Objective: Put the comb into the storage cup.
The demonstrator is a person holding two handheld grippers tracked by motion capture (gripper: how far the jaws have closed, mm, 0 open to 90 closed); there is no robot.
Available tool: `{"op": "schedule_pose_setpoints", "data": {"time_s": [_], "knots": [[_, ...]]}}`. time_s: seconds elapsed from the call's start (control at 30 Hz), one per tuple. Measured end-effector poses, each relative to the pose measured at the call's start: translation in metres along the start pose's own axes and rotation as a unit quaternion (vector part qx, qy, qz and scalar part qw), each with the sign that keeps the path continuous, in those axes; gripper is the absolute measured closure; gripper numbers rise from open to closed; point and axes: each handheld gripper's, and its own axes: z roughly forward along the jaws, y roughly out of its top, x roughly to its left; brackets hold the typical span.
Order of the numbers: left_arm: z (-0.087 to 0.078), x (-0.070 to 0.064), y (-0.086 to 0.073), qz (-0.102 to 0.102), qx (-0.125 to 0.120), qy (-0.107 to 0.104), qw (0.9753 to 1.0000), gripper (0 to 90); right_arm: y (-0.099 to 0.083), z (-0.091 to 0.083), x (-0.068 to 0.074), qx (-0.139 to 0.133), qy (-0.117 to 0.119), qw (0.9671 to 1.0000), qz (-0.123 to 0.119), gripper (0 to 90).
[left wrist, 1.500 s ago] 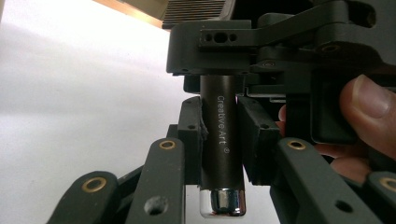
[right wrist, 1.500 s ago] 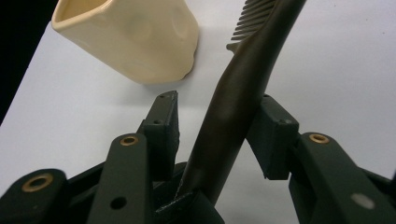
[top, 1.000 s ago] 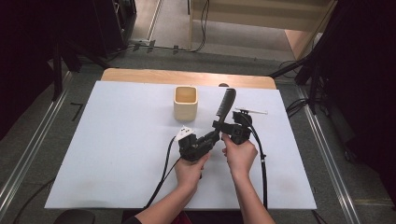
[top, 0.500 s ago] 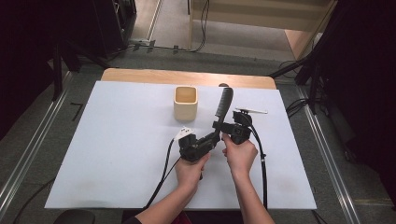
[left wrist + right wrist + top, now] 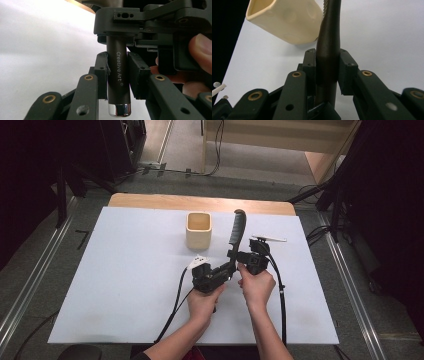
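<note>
A person sits at a table covered by a pale blue-white sheet (image 5: 125,285), with both forearms reaching in from the near edge. The left gripper (image 5: 227,269) and the right gripper (image 5: 234,255) meet just right of the table's middle, and both clamp the same thing: a long dark brown handle with a toothed edge (image 5: 237,232), probably a comb or brush, though its far end is too small in the high view to be sure.

In the left gripper view the black jaws are closed on the round lower shaft of the handle (image 5: 118,75), which bears the white lettering "Creative Art" and ends in a shiny silver cap (image 5: 120,110) below the pads. The right gripper's black body (image 5: 150,25) sits directly above on the same shaft, with the person's fingers (image 5: 200,55) wrapped around it.

In the right gripper view the jaws pinch the handle (image 5: 329,50) higher up, where it widens and curves away over the table. A cream-coloured squarish ceramic cup (image 5: 284,20) stands just behind and beside it, empty as far as the high view shows (image 5: 198,230), and apart from the handle.
</note>
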Motion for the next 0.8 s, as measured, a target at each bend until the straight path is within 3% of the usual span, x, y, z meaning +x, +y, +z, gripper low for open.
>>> {"op": "schedule_pose_setpoints", "data": {"time_s": [0.1,0.2,0.37,0.6,0.8], "knots": [[0.0,-0.001,0.001,0.005,0.002,-0.007,1.0,69.1,0.0,-0.001,0.001,-0.001,-0.003,1.0,-0.002,70.3],[0.002,-0.003,0.003,0.021,0.022,-0.01,0.9995,56.0,0.0,-0.002,-0.001,-0.005,0.003,1.0,-0.008,70.3],[0.002,-0.004,0.008,0.016,0.046,-0.01,0.9988,43.9,0.0,-0.002,0.002,-0.011,-0.016,0.9993,-0.032,70.3],[-0.005,-0.005,0.016,0.032,0.077,-0.007,0.9965,39.8,0.0,-0.005,0.004,-0.021,-0.03,0.9984,-0.043,70.4],[-0.014,-0.002,0.028,0.039,0.113,-0.004,0.9928,38.6,-0.001,-0.008,0.009,-0.035,-0.052,0.9959,-0.066,70.3]]}}
